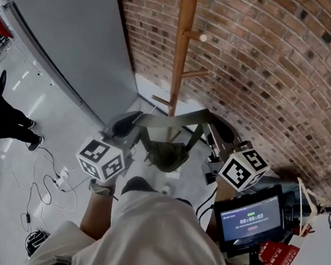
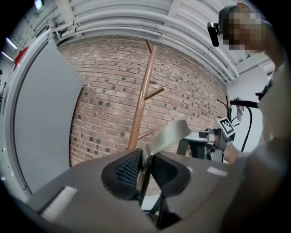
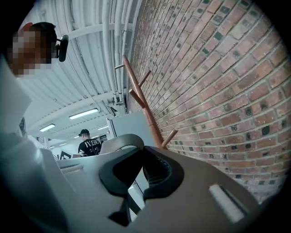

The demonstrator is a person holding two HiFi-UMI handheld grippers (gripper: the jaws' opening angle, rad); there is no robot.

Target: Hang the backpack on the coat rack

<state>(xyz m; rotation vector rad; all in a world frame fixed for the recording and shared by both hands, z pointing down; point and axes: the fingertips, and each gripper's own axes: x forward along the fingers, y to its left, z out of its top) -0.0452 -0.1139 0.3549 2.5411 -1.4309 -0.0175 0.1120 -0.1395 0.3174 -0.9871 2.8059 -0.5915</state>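
1. Head view: held out side by side ahead of the person's body, the left gripper [image 1: 130, 123] and right gripper [image 1: 215, 132] each point roughly level, jaws clamped on opposite ends of a grey strap [image 1: 172, 122].
2. Between and below them hangs the olive backpack [image 1: 166, 154], off the floor.
3. Just beyond stands the wooden coat rack [image 1: 183, 48], its pegs bare, against a brick wall [image 1: 267, 63]; a grey panel [image 1: 75, 37] stands past the left gripper.
4. Backpack contents cannot be made out.
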